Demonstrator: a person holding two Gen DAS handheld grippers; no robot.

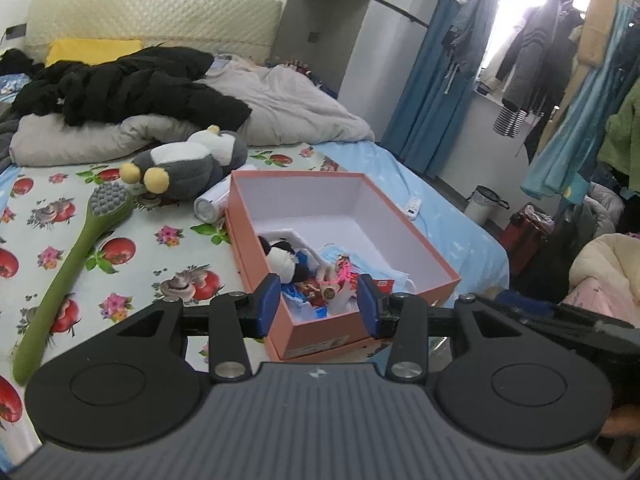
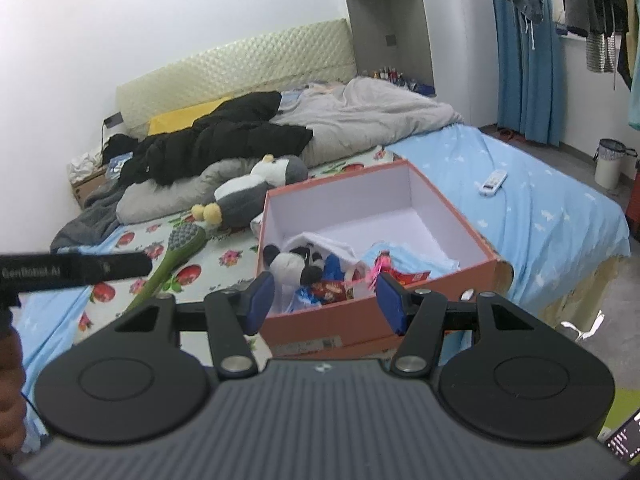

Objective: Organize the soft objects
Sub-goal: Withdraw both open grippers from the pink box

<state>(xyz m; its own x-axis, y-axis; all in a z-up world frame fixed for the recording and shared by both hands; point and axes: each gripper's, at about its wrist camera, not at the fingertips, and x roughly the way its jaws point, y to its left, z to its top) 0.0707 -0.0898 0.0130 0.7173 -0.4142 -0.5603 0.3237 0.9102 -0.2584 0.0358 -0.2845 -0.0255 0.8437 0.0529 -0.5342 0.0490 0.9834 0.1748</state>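
Observation:
An open orange shoebox (image 1: 320, 334) (image 2: 340, 320) sits on the bed. A small panda plush (image 1: 284, 260) (image 2: 290, 264) lies inside it with a blue face mask (image 1: 340, 254) (image 2: 404, 258), red packets and a pink item. A grey and white penguin plush (image 1: 192, 160) (image 2: 256, 194) rests on the flowered sheet behind the box. My left gripper (image 1: 320, 306) hovers open over the box's near corner with nothing between its blue pads. Open as well and holding nothing, my right gripper (image 2: 325, 302) hangs above the box's front wall.
A green long-handled brush (image 1: 72, 256) (image 2: 176, 256) lies left of the box, with a white cylinder (image 1: 210, 204) beside it. Farther back are a black jacket (image 1: 132, 88) and a grey duvet (image 2: 372, 116). A white remote (image 2: 494, 182) lies on the blue sheet. Hanging clothes crowd the right.

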